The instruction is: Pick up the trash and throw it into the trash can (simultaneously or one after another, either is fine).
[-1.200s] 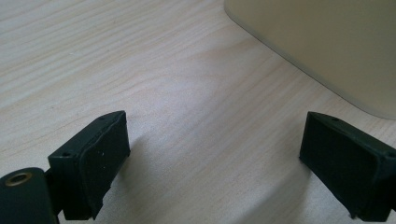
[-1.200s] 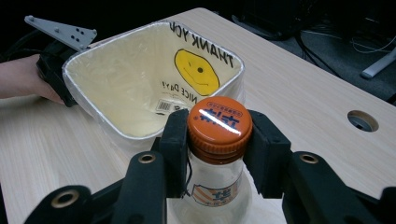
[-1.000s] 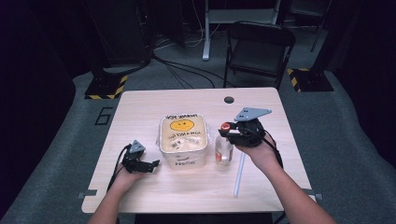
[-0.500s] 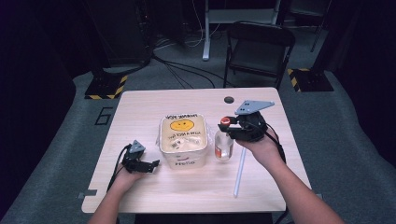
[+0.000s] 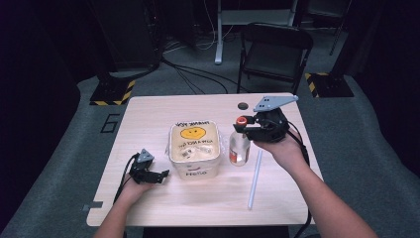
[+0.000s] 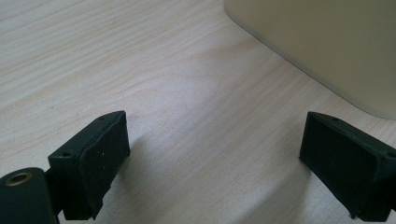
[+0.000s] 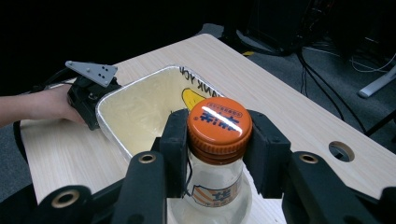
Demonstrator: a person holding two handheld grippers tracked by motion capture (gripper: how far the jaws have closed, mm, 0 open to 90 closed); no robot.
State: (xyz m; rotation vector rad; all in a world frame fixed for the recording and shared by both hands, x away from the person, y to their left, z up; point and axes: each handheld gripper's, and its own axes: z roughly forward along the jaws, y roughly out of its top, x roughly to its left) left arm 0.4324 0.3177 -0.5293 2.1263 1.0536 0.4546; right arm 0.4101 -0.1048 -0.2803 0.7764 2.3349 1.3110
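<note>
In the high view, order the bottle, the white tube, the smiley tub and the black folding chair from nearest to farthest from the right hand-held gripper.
1. Bottle: its orange cap sits between the jaws of the right hand-held gripper.
2. White tube: lies on the table, on the person's side of that gripper.
3. Smiley tub: mid-table, beyond the bottle to the left; close to the tube's rank.
4. Black folding chair: on the floor past the table's far edge.

The tub [image 5: 194, 148] reads "Hello" and, seemingly, "THANK YOU".

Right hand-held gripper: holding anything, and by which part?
Yes: the right hand-held gripper clamps the glass bottle at its neck, just under the orange cap.
</note>
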